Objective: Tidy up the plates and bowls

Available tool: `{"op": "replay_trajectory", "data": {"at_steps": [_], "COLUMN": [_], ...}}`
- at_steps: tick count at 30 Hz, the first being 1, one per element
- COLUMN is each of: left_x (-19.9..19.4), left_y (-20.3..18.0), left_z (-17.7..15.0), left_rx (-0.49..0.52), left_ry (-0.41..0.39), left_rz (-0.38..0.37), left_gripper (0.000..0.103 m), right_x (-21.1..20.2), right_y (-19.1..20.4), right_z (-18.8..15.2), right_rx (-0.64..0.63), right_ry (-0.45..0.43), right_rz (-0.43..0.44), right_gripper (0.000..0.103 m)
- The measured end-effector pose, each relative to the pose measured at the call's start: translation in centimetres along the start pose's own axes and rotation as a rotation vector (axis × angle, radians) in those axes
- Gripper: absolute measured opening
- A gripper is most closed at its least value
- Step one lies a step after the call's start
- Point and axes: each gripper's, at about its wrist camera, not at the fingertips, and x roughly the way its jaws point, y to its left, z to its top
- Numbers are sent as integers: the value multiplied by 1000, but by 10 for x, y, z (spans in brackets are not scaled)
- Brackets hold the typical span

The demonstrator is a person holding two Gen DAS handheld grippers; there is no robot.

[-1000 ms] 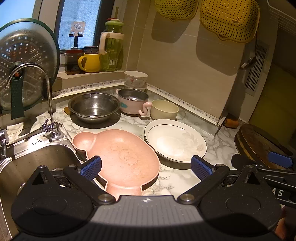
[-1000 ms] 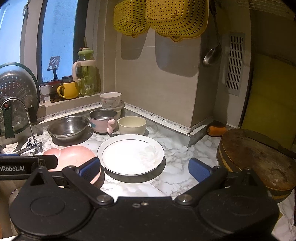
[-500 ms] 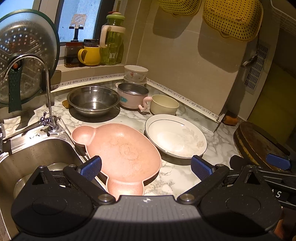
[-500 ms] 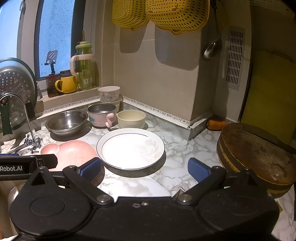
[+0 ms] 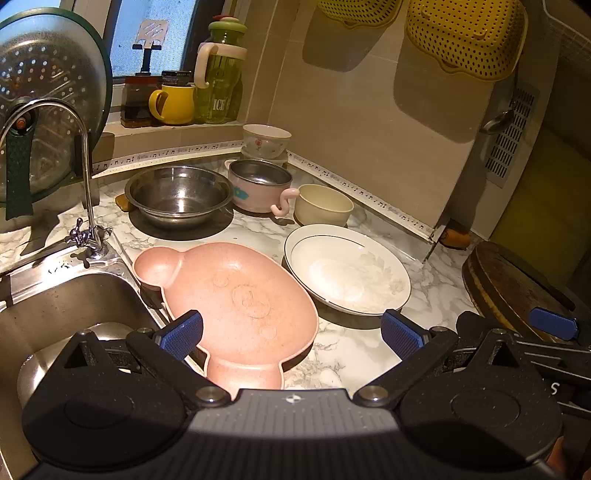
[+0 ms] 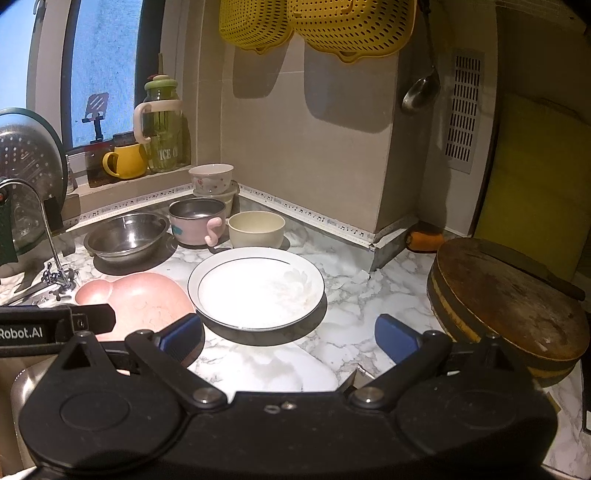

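Both grippers, left (image 5: 291, 328) and right (image 6: 288, 332), spread, empty. Pink plate (image 5: 236, 295) overhangs sink (image 5: 66, 295); clumsy nudge risks tipping it in.

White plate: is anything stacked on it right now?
No, the white plate lies bare on the marble counter, beside the pink bear-shaped plate with nothing in it.

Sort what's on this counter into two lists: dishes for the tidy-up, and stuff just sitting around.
For the job: pink plate, white plate, steel bowl, pink pot, cream bowl, floral bowl.

Just lying about: yellow mug, green jug, colanders, ladle, chopping block, tap.
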Motion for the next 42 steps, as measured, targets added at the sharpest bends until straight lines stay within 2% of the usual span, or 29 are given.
{"op": "replay_trajectory", "data": {"at_steps": [7,26,33,36,41,42], "left_x": [13,50,95,119,163,171], "left_y": [-3,-9,-7,-6,-12,-13], "left_z": [6,17,47,59,72,73], "left_rx": [-10,-60,-38,-51,-31,-30], "left_ry": [-3,52,62,89,149,161], "left_rz": [19,103,91,71,79,76], "left_gripper": [103,103,103,103,102,95], "right_x": [21,76,108,131,166,173], "right_y": [-4,-27,-49,-63,-81,-84], "right_z": [5,17,22,26,28,29], "right_rx": [-13,-12,-33,-24,14,24], "right_ry": [18,87,90,131,200,212], "right_rz": [33,123,120,131,144,155], "right_gripper": [101,101,96,93,87,86]}}
